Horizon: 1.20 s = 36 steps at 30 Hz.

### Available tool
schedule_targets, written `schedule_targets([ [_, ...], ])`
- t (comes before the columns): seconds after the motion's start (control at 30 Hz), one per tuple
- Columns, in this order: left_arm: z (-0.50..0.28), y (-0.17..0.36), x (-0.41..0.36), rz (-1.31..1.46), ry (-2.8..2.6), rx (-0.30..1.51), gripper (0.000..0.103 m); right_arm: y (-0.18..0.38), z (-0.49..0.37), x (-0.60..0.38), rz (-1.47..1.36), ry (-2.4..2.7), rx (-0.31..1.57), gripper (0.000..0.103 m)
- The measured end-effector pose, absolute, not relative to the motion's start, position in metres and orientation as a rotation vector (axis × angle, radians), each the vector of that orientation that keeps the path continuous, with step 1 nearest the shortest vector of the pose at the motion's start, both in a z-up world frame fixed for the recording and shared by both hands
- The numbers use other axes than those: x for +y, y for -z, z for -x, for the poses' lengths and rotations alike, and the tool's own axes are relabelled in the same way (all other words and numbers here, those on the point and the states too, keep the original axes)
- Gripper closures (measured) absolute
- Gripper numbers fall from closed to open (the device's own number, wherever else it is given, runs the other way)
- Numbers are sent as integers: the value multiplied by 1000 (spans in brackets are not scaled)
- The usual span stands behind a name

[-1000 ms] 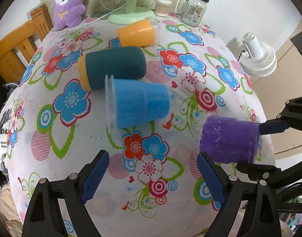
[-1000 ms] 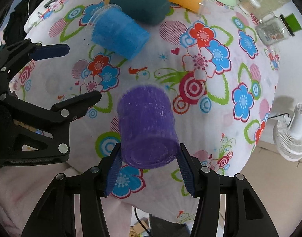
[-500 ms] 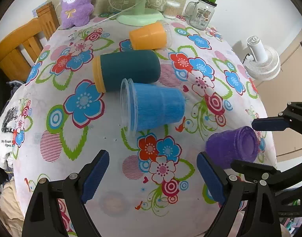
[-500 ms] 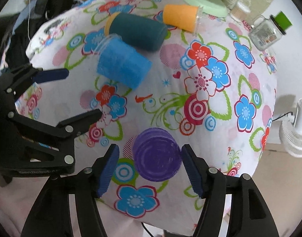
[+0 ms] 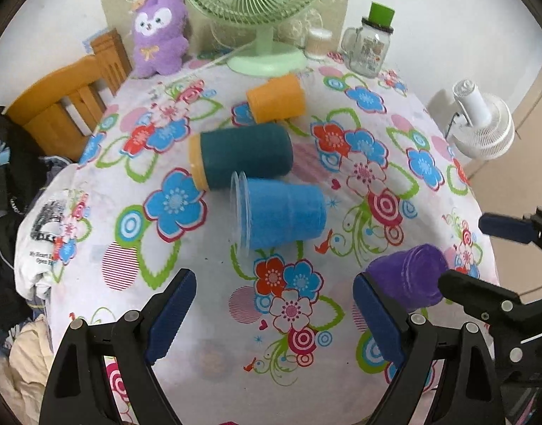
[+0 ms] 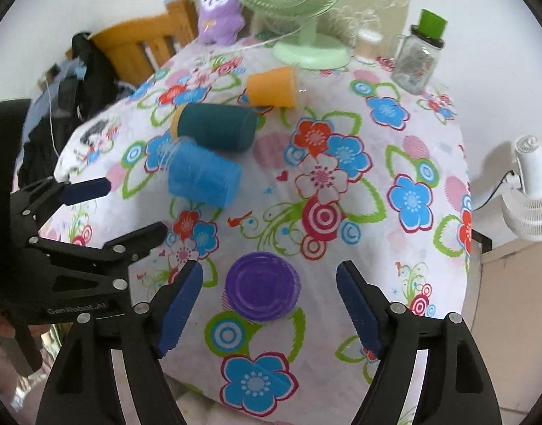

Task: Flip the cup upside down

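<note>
A purple fuzzy cup (image 6: 262, 285) stands upside down on the flowered tablecloth (image 6: 394, 163), base up, near the front edge. It also shows in the left wrist view (image 5: 410, 281). My right gripper (image 6: 269, 306) is open, its blue pads wide apart on either side of the cup and not touching it. My left gripper (image 5: 274, 318) is open and empty over bare cloth left of the purple cup. A blue cup (image 5: 281, 212), a dark teal cup (image 5: 240, 156) and an orange cup (image 5: 276, 98) lie on their sides further back.
A green desk fan (image 5: 258, 17), a purple plush toy (image 5: 159, 32) and a glass jar with a green lid (image 5: 370, 47) stand at the far edge. A wooden chair (image 5: 58, 106) is at the left. A white floor fan (image 5: 481, 124) is beyond the right edge.
My right gripper has set the purple cup down upside down, opened and drawn back. Both cameras have pulled back and tilted up.
</note>
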<state>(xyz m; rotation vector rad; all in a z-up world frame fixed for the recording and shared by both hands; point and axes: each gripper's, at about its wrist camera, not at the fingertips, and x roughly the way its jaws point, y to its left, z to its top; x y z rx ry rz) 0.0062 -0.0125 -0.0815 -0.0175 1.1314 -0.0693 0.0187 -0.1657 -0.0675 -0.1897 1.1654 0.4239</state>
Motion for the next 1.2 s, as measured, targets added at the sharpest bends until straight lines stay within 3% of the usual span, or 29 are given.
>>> schedule_targets([
  [0.33,15,52,-18,-12,85,1082,9,50,7,-181,53,-318,1072,10],
  [0.7,50,42,-5,-7,164,1075,9,38,56,-188,-87,-112,1000,10],
  [1.2,82,28,-10,61,108,1014,5,27,96,-192,-43,-6,915,10],
])
